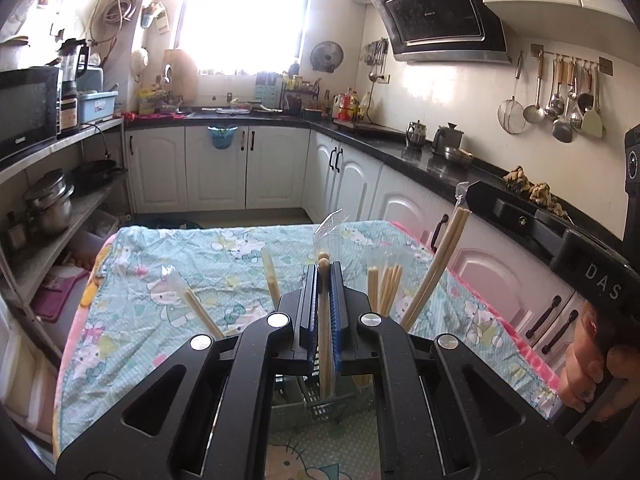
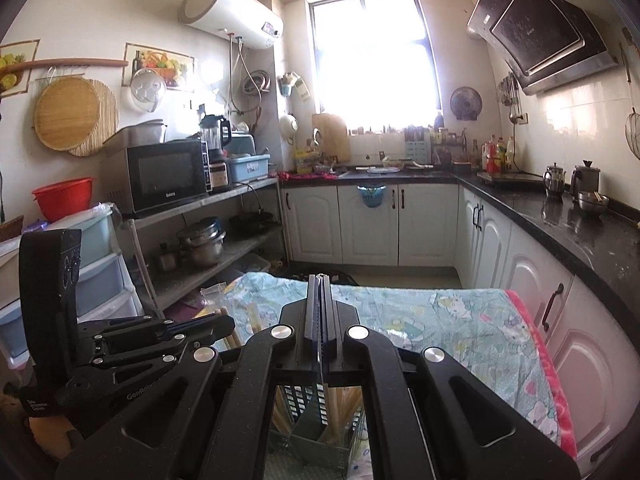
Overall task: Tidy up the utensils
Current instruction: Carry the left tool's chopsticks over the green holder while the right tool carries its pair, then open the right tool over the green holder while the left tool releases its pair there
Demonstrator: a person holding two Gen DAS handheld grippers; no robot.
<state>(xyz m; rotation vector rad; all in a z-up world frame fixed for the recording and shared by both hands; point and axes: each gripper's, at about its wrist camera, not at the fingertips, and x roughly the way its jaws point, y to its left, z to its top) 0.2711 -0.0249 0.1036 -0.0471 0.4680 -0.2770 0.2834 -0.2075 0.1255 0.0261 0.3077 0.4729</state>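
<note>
My left gripper (image 1: 323,276) is shut on an upright pair of wooden chopsticks (image 1: 325,360) in a clear wrapper. Their lower ends reach into a grey-green slotted utensil holder (image 1: 316,406) below the jaws. Several more chopsticks (image 1: 386,286) stand around it. My right gripper (image 2: 319,280) is shut on a second wrapped pair (image 1: 444,256), which slants down toward the same holder (image 2: 308,440). In the left wrist view the right gripper (image 1: 470,196) comes in from the right. In the right wrist view the left gripper (image 2: 224,322) sits at the left.
The holder stands on a table under a turquoise cartoon cloth (image 1: 180,264) with a pink edge (image 2: 540,344). A hand (image 1: 592,364) grips the right tool's handle. White cabinets under a black counter (image 1: 440,164) run along the right. A shelf rack with pots (image 2: 200,244) stands at the left.
</note>
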